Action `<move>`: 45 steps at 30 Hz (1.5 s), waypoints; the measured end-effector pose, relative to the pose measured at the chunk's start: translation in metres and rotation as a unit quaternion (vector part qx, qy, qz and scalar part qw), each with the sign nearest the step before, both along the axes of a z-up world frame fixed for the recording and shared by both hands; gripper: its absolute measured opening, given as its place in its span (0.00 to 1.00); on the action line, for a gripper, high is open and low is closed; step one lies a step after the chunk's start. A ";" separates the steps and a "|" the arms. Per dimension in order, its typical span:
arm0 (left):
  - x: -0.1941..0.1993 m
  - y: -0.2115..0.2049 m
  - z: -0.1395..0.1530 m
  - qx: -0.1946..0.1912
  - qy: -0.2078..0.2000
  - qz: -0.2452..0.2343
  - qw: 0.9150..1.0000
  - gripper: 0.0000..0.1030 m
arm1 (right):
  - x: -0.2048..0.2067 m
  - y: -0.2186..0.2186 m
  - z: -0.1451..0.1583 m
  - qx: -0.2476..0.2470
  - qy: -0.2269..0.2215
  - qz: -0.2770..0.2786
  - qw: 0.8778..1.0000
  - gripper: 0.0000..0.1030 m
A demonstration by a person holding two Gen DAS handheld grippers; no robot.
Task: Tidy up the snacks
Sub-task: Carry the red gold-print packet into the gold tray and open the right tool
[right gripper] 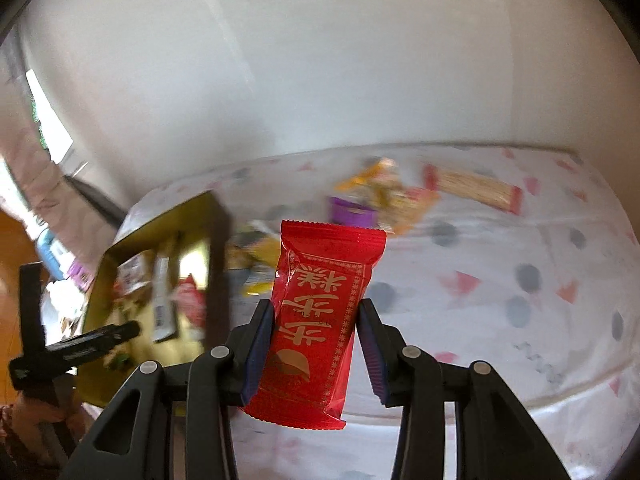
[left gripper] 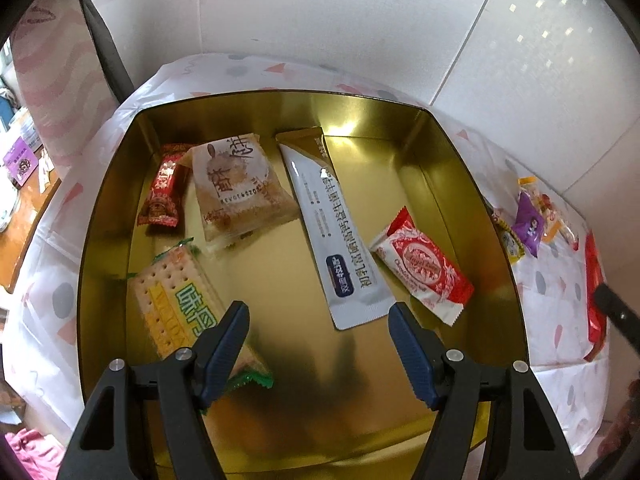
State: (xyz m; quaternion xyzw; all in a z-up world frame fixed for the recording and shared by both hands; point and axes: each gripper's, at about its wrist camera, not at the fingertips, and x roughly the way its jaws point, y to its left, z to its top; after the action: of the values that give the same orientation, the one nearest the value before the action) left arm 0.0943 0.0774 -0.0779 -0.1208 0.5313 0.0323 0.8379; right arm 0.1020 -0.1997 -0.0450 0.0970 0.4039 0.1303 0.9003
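Note:
A gold tin (left gripper: pixel 456 168) holds several snacks: a green-and-yellow cracker pack (left gripper: pixel 180 300), a dark red candy (left gripper: pixel 162 192), a beige pastry pack (left gripper: pixel 236 188), a long white sachet (left gripper: pixel 332 232) and a red-and-white pack (left gripper: pixel 424 268). My left gripper (left gripper: pixel 318 310) hangs open over the tin's near floor with nothing between its fingers. My right gripper (right gripper: pixel 316 304) is shut on a red snack pack (right gripper: pixel 324 312) with gold characters, held upright above the tablecloth to the right of the tin (right gripper: pixel 120 248). The same red pack (left gripper: pixel 594 308) shows at the right edge of the left wrist view.
Loose snacks lie in a pile (right gripper: pixel 380 196) on the spotted white tablecloth (right gripper: pixel 500 280), among them a purple pack (left gripper: pixel 528 228) and a long red-ended biscuit pack (right gripper: pixel 472 188). A white wall stands behind the table. The left gripper (right gripper: pixel 80 344) shows beside the tin.

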 end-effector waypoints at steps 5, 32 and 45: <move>-0.006 0.003 0.001 -0.001 0.002 -0.005 1.000 0.70 | 0.007 0.046 0.011 -0.009 -0.009 0.058 0.998 0.42; -0.017 0.028 0.010 0.008 0.003 -0.012 1.000 0.70 | 0.126 0.202 -0.020 -0.065 0.064 0.155 0.984 0.42; -0.017 0.025 0.004 0.009 0.009 -0.010 1.000 0.70 | 0.133 0.190 -0.026 -0.040 0.076 0.117 0.989 0.44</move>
State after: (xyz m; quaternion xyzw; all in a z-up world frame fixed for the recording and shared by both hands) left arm 0.0769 0.1025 -0.0739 -0.1082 0.5394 0.0298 0.8346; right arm 0.2348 -0.0093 -0.0712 0.0230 0.4844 0.2108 0.8488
